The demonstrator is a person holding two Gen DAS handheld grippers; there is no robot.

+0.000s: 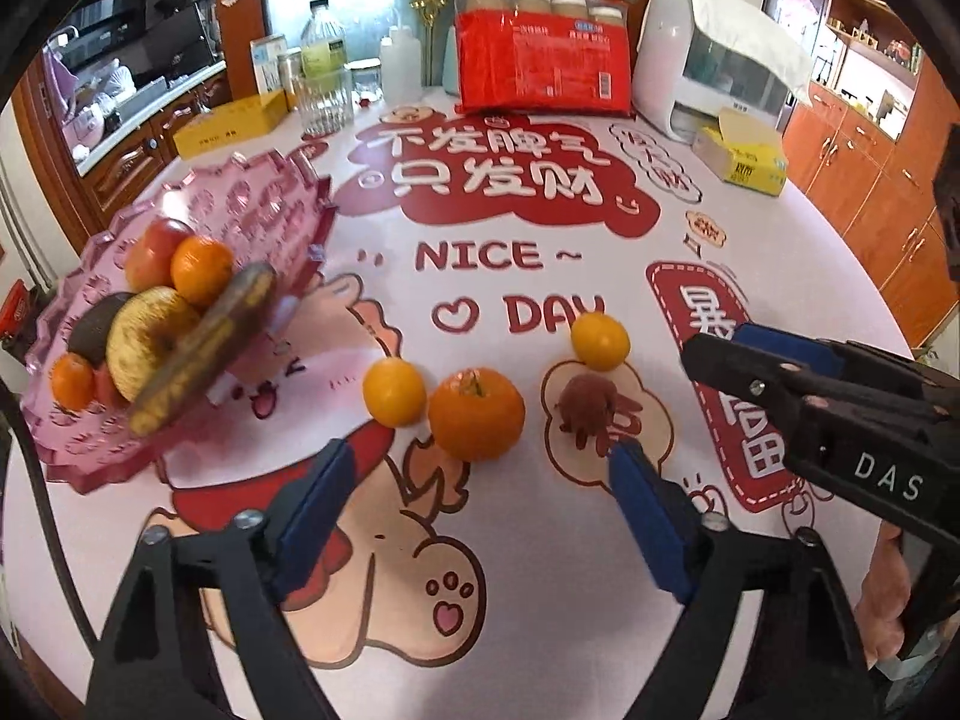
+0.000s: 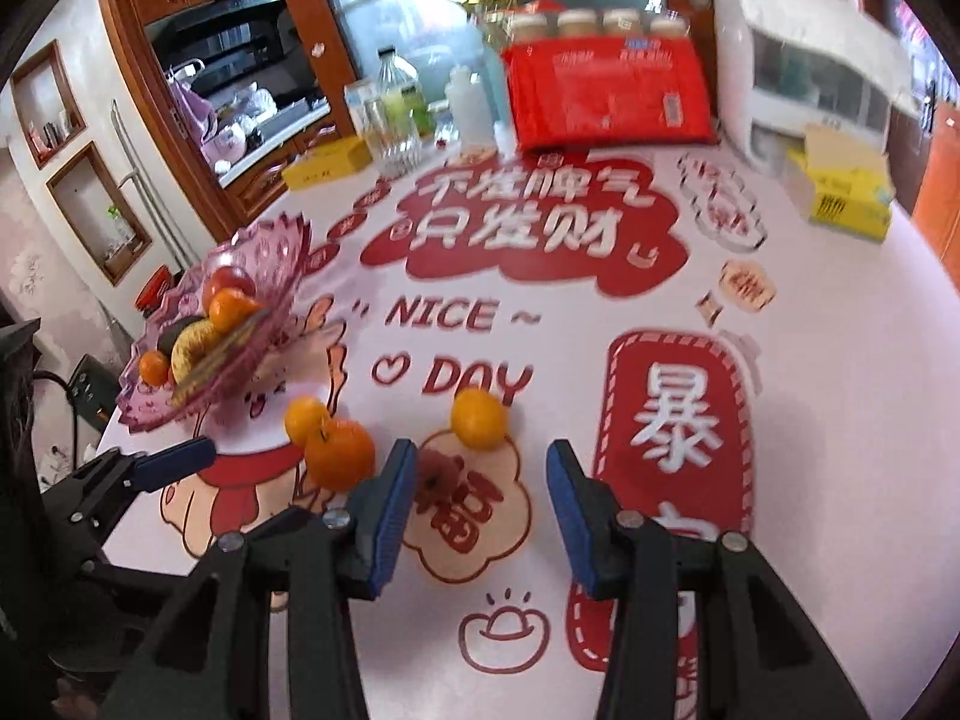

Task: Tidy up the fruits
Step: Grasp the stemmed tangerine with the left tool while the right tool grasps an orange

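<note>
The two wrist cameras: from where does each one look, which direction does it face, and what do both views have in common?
Left wrist: sits on the left gripper, looks forward and down over the table at the big orange; its open blue fingers show, the right gripper enters from the right.
Right wrist: sits on the right gripper, faces the same way, above the dark red fruit; its fingers show, the left gripper's finger at left.
Shared: pink fruit tray, loose oranges, red package.
</note>
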